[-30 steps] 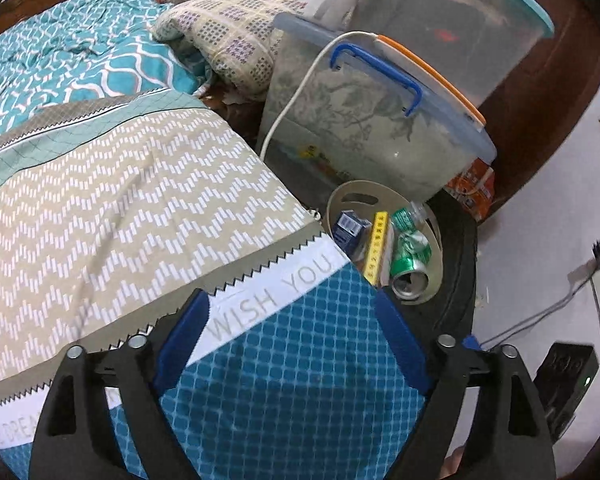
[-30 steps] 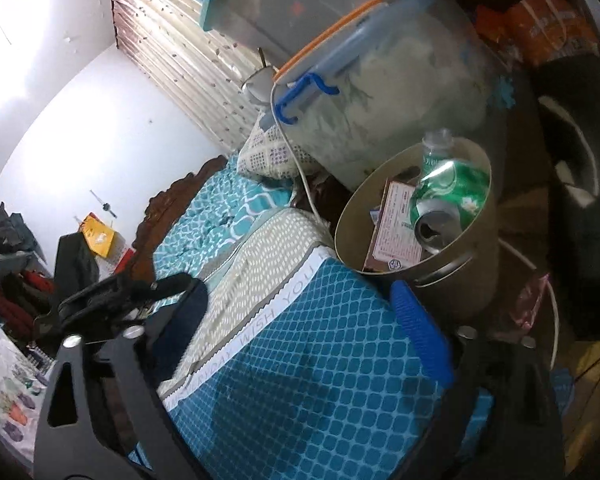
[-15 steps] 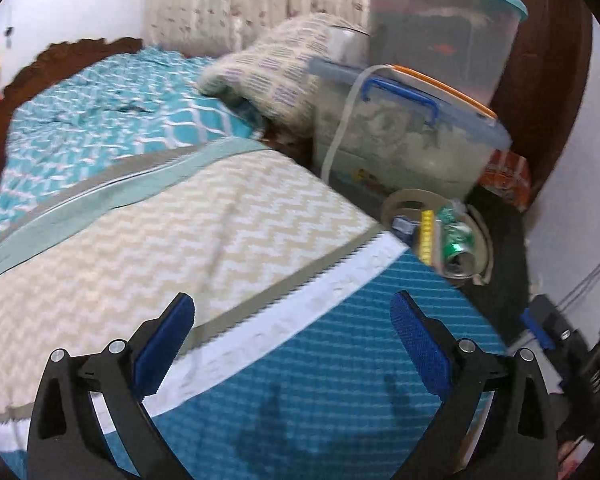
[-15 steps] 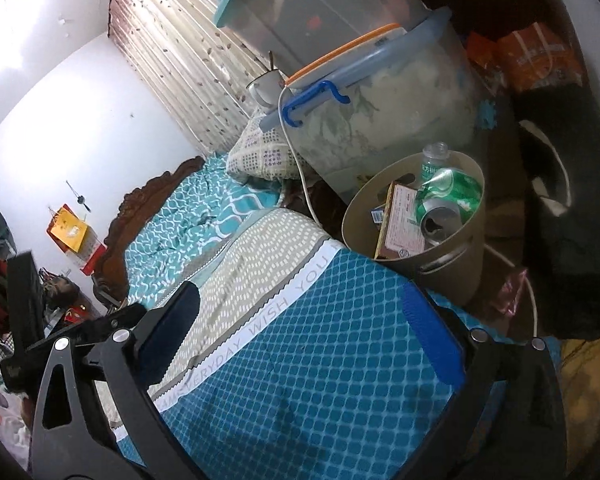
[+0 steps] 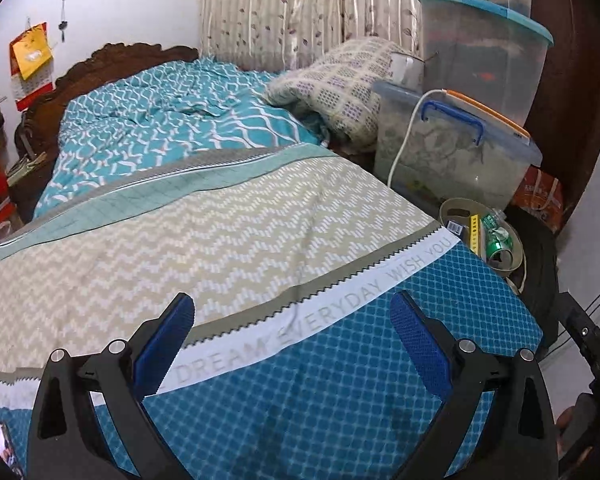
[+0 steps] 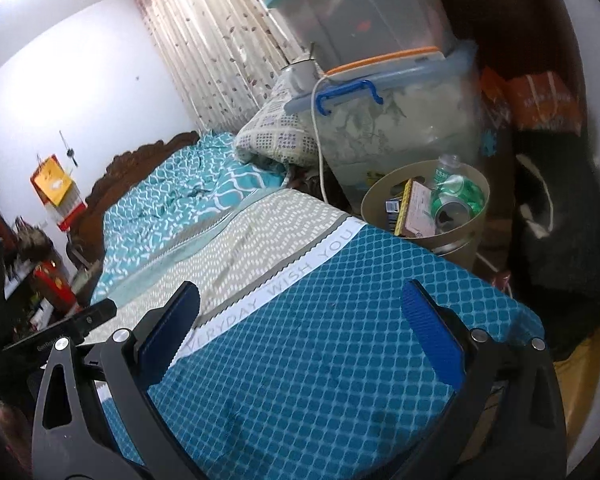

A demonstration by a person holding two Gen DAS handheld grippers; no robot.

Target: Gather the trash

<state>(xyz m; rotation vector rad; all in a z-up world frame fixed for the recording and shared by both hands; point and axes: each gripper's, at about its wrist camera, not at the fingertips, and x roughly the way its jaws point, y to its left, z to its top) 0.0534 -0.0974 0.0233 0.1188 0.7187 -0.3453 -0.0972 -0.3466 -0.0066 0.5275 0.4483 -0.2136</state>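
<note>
A beige trash bin (image 6: pixel 466 240) stands on the floor at the bed's far right corner. It holds a crushed green can (image 6: pixel 456 200), a plastic bottle (image 6: pixel 446 166), a yellow-edged carton (image 6: pixel 416 210) and a small blue box. The bin (image 5: pixel 454 206) also shows in the left wrist view with the green can (image 5: pixel 498 240) inside. My left gripper (image 5: pixel 291 320) is open and empty above the blue foot of the bedspread (image 5: pixel 340 360). My right gripper (image 6: pixel 300 312) is open and empty over the same blue patch (image 6: pixel 320 360).
Stacked clear storage boxes (image 5: pixel 452 152) with a white cable (image 5: pixel 404 132) stand beside the bed behind the bin. A folded quilt (image 5: pixel 340 84) lies at the bed's far right. A black bag (image 6: pixel 560 220) and orange boxes (image 6: pixel 540 100) are right of the bin.
Both grippers have pulled back and up from the bin, so more of the bed and room shows. Both stay open and empty.
</note>
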